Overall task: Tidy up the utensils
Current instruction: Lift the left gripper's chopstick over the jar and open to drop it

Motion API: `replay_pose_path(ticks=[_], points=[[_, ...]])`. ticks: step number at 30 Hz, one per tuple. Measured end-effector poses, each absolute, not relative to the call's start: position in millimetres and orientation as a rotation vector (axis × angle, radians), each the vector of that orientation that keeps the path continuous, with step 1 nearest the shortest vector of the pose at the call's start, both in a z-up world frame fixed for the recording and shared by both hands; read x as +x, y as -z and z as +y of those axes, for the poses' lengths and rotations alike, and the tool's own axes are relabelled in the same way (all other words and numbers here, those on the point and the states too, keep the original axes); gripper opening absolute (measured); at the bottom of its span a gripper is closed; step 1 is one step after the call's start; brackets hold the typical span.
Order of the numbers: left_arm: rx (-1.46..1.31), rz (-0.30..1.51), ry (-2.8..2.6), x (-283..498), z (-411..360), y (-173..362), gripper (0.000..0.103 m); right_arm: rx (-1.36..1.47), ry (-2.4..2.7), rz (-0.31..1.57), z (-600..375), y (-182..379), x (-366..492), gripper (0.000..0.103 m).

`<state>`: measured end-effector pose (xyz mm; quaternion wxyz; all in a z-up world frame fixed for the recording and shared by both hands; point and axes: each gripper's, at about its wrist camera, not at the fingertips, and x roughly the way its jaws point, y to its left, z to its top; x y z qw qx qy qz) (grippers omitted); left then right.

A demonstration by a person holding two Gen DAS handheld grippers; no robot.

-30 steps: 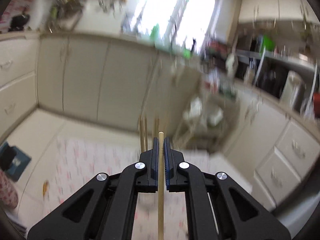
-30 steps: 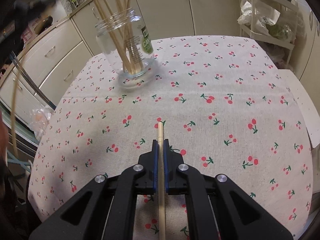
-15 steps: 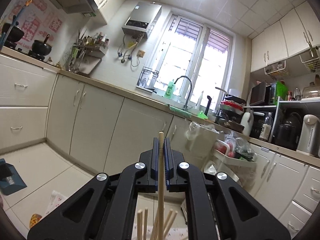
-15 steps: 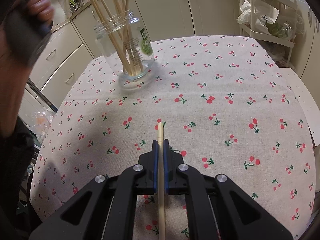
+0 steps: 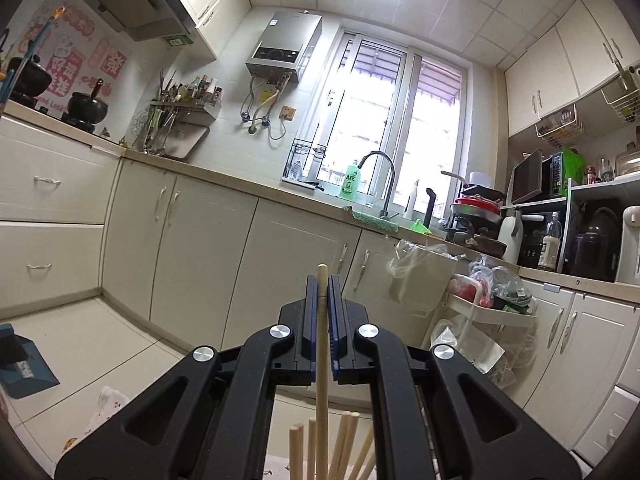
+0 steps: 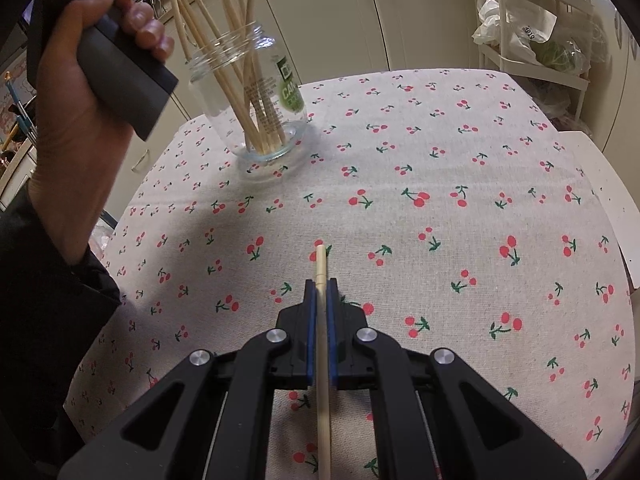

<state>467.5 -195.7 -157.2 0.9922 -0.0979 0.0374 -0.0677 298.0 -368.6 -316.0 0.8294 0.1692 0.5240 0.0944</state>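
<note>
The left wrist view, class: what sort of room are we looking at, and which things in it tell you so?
Most likely a home kitchen. A sink tap stands below the window, a range hood hangs over black pots on the stove, and pale cabinets run under the counter.

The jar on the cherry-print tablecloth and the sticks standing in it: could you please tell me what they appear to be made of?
The clear jar with a green label looks like glass: transparent, glossy, with a thick base and threaded rim. Clear plastic can't be excluded. The pale tan chopsticks inside it look like bamboo or light wood: matte, uniform, unpainted. The cherry-print tablecloth seems to be woven cotton or linen, matte with a visible weave.
</note>
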Motion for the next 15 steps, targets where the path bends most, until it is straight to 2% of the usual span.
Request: replay_pose_path(ticks=[15], points=[[-0.208, 0.088, 0.135, 465, -187, 174, 0.005, 0.373, -0.202, 1.113, -370, 317, 298, 0.006]])
